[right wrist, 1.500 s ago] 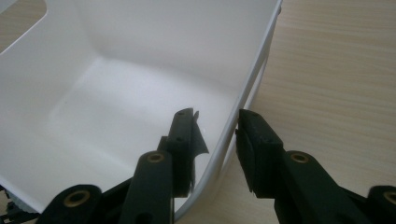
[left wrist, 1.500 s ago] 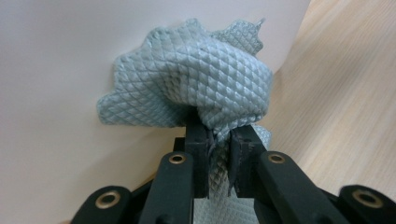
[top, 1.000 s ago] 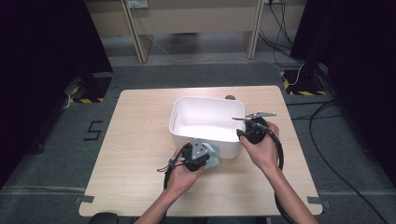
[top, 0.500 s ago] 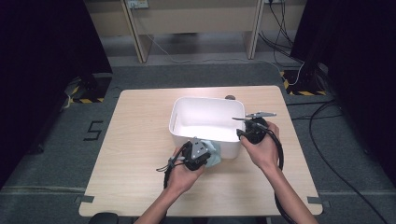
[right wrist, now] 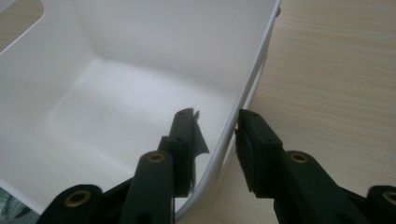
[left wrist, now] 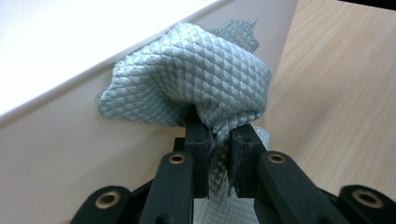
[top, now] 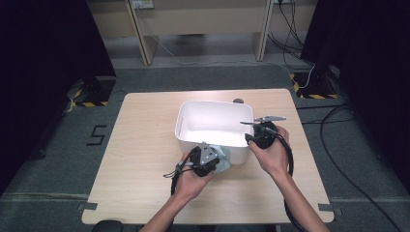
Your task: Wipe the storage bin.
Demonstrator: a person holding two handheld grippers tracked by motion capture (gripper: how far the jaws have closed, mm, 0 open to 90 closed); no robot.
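Table (top: 145,159) is bare wood with the white tub (top: 191,116) in the middle, both my grippers at its near side.

Right gripper (right wrist: 217,128) straddles the tub's right wall near the corner: one jaw inside, one outside, rim between them. I can see a gap on the outer side, so the pads aren't pressing; jaws about half open, holding nothing. In the high view that right gripper (top: 251,137) sits at the tub's near-right corner.

Left gripper (left wrist: 218,140) is clamped tight on a bunched grey-green cloth (left wrist: 196,79). The wad sits just ahead of its jaws, pressed against the tub's outer front wall, below the rim. A tail of cloth hangs down behind the pads.

Step in hand, as I read it: wiping the tub's outside wall with the cloth while the right side braces it.

To do it well:
- close the right jaws onto the wall first (otherwise the tub will likely skid)
- keep the wad flat against the wall, not just its edge
- stroke along the wall with steady, light pressure
- watch the loose tail, it could snag under the tub
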